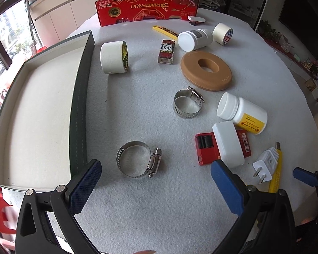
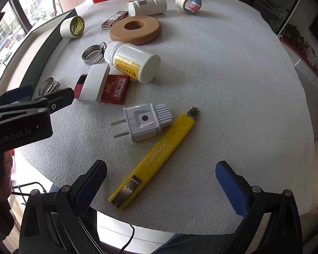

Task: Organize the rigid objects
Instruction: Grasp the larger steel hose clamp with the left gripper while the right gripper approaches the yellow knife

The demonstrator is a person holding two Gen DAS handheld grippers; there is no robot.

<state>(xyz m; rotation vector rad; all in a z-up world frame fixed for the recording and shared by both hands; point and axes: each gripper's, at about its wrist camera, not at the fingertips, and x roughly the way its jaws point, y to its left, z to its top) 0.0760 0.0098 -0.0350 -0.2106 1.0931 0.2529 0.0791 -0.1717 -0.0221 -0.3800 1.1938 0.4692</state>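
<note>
Hose clamp [image 1: 138,162] is lying loose on the felt just beside the tray [image 1: 42,97], framed by the wide-apart, empty left gripper [image 1: 155,176]; closing on it is judged next, right gripper [image 2: 161,174] likewise spread.

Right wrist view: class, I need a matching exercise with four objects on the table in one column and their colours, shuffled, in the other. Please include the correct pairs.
Objects
1. utility knife
2. plug adapter
3. foam ring
4. flat box under the white block

Colours
A. tan
B. red
C. yellow
D. light grey

Pairs: 1-C, 2-D, 3-A, 4-B
</note>
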